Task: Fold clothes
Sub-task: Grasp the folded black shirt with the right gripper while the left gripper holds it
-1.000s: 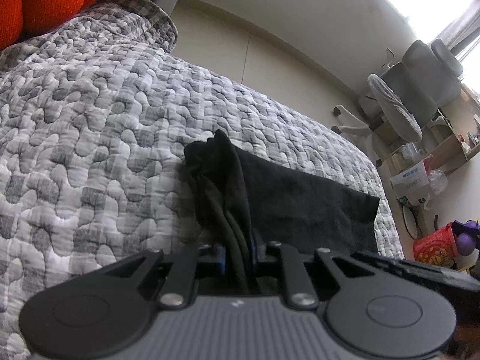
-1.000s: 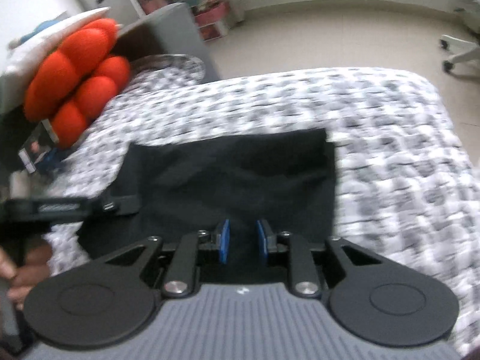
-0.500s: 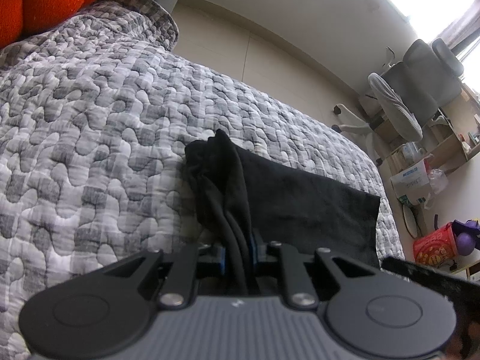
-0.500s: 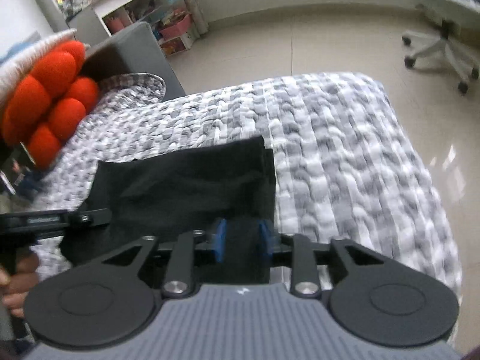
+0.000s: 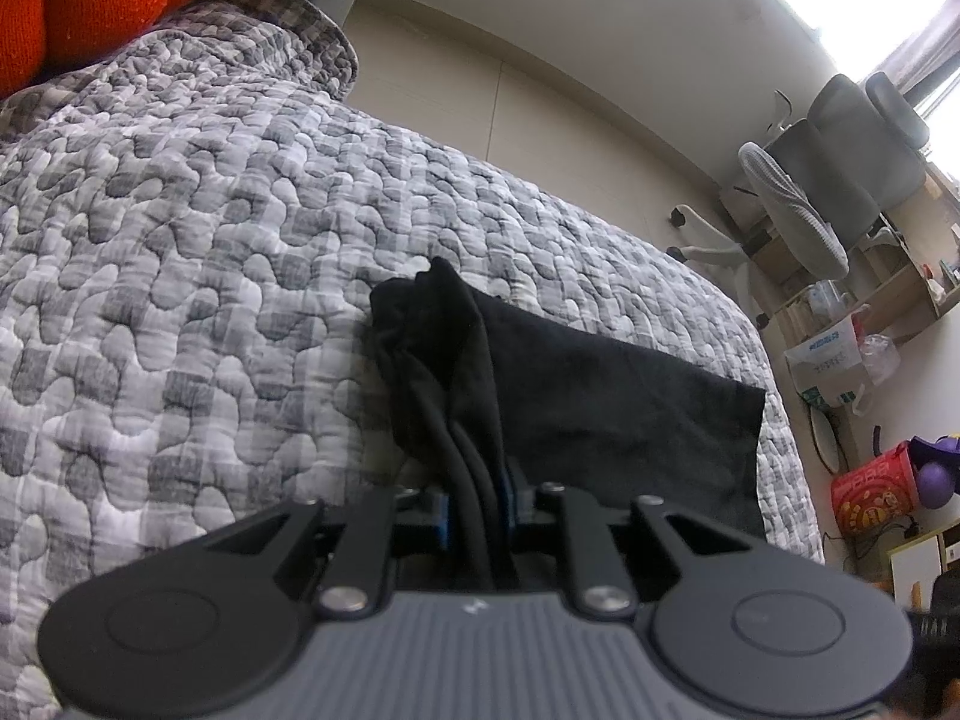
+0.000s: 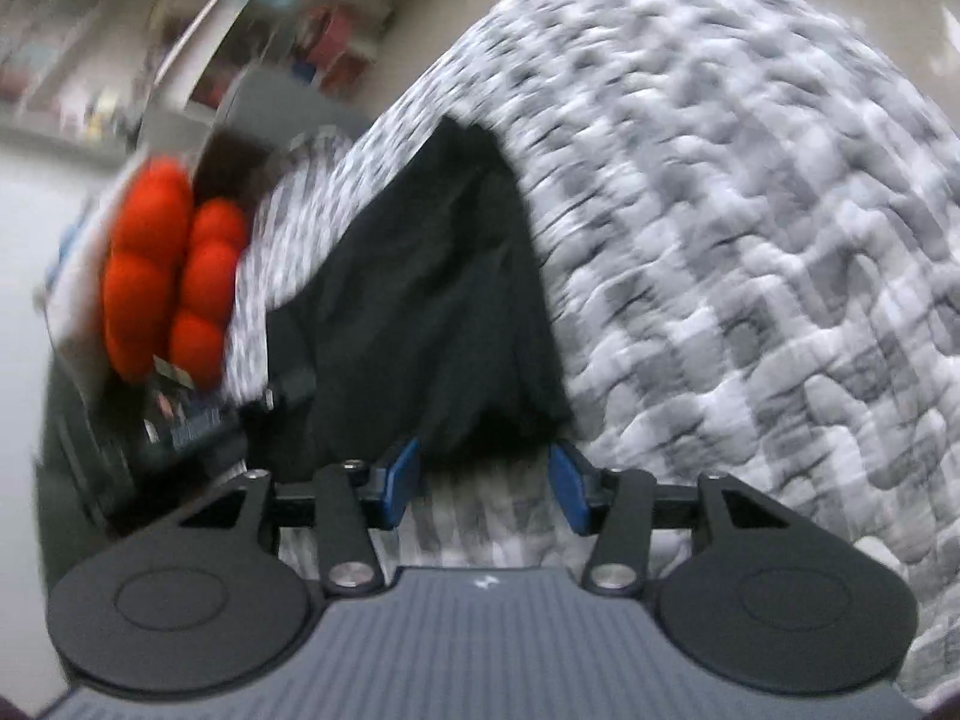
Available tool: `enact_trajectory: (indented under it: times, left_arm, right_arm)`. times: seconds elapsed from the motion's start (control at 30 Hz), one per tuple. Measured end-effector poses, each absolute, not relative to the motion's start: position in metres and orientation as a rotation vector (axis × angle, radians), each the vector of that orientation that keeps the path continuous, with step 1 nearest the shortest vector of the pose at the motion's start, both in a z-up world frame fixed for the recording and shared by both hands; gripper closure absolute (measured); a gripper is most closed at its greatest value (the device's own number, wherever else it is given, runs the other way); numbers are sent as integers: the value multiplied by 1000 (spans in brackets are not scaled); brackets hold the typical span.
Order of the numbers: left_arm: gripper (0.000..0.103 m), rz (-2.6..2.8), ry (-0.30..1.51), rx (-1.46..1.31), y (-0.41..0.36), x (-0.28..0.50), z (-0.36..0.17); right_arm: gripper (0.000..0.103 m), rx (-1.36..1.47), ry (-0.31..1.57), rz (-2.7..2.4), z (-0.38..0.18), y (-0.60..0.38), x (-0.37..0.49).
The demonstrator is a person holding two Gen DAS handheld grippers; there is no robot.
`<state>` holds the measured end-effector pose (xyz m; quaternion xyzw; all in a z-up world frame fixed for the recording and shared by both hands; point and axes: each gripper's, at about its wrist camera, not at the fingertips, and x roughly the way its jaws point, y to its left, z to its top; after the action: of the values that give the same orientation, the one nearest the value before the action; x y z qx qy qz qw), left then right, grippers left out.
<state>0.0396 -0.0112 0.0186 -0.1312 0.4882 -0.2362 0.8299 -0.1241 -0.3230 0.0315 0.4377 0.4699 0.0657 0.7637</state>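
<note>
Black garment (image 5: 600, 396) lies on the quilted bed (image 5: 180, 252), its bunched edge clamped in the left tool (image 5: 477, 501).
Right tool (image 6: 483, 480), closed on the garment's corner half a second ago, now stands wide apart just short of the garment's near edge; the left grip is unchanged.

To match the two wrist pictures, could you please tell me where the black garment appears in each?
Left wrist: black garment at center, running right, its bunched edge pinched in the left gripper.
Right wrist: black garment left of center, just beyond the open right gripper.
Shared landmark: orange cushion.
</note>
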Motion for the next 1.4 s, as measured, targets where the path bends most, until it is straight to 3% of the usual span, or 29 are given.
enact_trajectory:
  times: [1.2,1.27,1.4]
  left_arm:
    - [87,-499,1036,-283,-11,39,18]
    - [87,-499,1035,-285,-10,38,18]
    - [87,-496,1035,-290,-10,38,18]
  right_arm:
    - [50,842,851,171,32,-312,-73]
    - [53,838,846,163,32,-311,-72]
    - [70,800,845,133,32,-308,-71]
